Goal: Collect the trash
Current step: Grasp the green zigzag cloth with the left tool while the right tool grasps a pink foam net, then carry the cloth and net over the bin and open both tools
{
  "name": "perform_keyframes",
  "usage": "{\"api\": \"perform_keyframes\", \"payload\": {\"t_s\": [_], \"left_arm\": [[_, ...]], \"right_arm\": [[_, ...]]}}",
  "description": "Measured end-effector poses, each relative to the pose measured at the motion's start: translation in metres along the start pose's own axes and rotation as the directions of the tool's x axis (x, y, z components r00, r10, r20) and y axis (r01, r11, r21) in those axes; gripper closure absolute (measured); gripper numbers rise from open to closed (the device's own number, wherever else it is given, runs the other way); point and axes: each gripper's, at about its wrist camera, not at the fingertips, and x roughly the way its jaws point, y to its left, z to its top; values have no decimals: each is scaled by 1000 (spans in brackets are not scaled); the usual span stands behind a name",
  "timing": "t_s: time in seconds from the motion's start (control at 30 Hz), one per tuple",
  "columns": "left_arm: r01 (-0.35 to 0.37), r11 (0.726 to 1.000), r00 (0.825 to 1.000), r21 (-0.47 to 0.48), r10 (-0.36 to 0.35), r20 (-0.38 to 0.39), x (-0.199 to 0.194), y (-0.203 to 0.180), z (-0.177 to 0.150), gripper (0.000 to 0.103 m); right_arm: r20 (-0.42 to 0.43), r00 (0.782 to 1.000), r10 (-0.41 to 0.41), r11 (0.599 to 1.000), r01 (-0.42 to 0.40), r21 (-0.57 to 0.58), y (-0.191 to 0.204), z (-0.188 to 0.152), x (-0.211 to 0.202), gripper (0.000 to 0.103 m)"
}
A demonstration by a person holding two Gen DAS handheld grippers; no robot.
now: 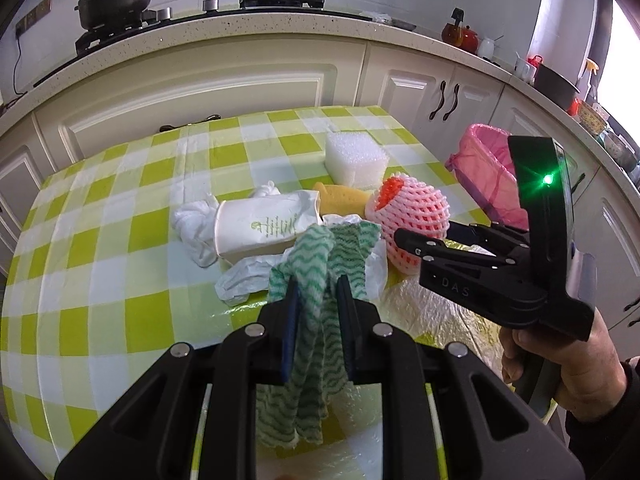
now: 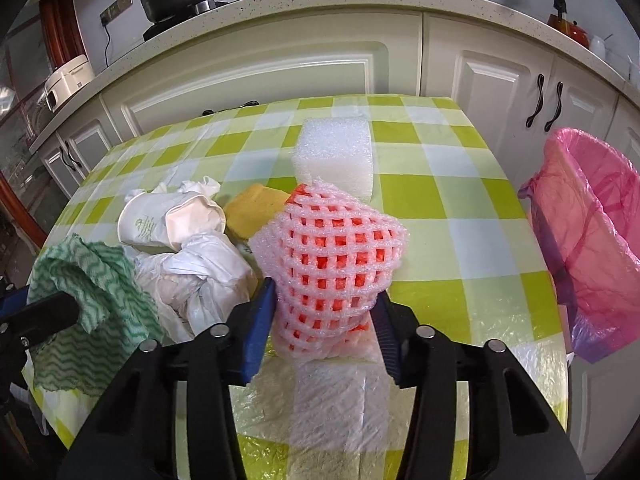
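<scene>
The left gripper (image 1: 316, 300) is closed on a green cloth (image 1: 308, 344), a thin fabric with a wavy woven pattern; the cloth bunches above the blue pads and hangs limp below them at lower centre of the left wrist view. The right gripper (image 2: 324, 320) is clamped on a foam net sleeve (image 2: 332, 264), a pink-white lattice of soft foam with an orange-red body inside, at centre of the right wrist view. The bench (image 2: 440, 208) carries a green-and-white checked covering, glossy and creased. To the left of the sleeve lie a crushed paper cup (image 2: 160, 220), crumpled white plastic (image 2: 204, 272) and a yellow sponge (image 2: 252, 212). Behind it stands a white foam block (image 2: 336, 156). A bin with a pink liner (image 2: 592, 232) stands at the right edge, just beside the bench.
</scene>
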Motion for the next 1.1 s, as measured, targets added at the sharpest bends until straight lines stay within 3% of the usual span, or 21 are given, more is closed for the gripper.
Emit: {"api": "perform_keyframes", "payload": {"t_s": [0.5,0.8,1.1], "left_arm": [[15,1000,995,22,-17,100,-29,-19,24,85],[50,997,984,54,-58,166,-35,-45,48,85],[139,978,959,153,-171,226,-33,-105,99,85]], "right_arm": [[93,996,-2,997,-6,81,-34,-10,-66,63],[169,983,-77,987,52,151,-77,-8,-116,63],[225,951,-214,961,164,221,-145,4,-163,63]]}}
